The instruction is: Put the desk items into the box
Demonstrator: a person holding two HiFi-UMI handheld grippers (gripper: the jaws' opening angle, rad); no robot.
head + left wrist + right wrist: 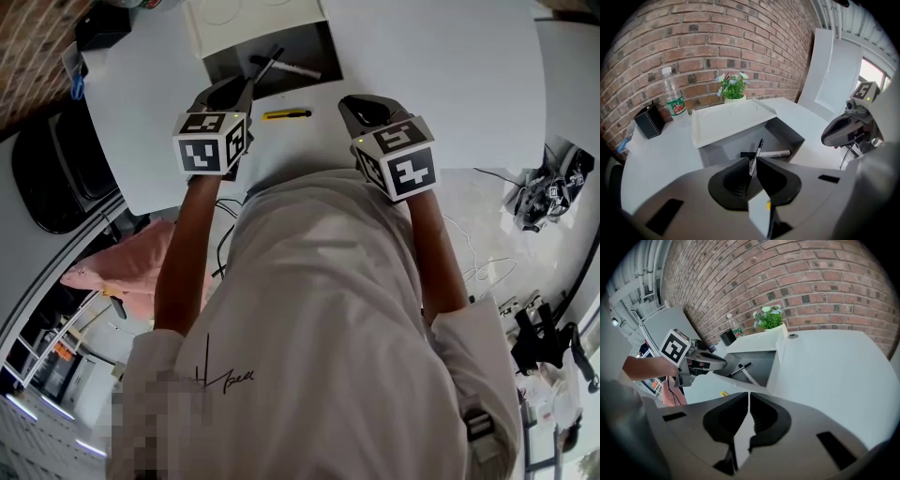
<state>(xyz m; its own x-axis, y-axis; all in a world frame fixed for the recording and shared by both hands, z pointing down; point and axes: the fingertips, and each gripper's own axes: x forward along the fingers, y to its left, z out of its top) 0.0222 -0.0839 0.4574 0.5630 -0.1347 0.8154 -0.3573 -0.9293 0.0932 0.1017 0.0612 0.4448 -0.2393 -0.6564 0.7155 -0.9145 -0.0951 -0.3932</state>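
An open grey box [239, 58] with a white lid [724, 119] stands on the white desk [441, 84]. A white marker with a black cap [772, 153] lies inside it. My left gripper [244, 92] is shut on a thin black-and-white pen [755, 158] at the box's near edge, and the pen's tip reaches over the opening. A yellow item [286, 114] lies on the desk between the grippers. My right gripper [352, 101] hangs to the right of the box, shut with nothing between its fingers. It also shows in the left gripper view as the right gripper [832, 134].
Along the brick wall stand a water bottle [672, 96], a small potted plant [732, 86] and a black holder [648, 119]. Cables [548, 192] lie on the floor to the right. A pink cloth [122, 267] lies below the desk's left edge.
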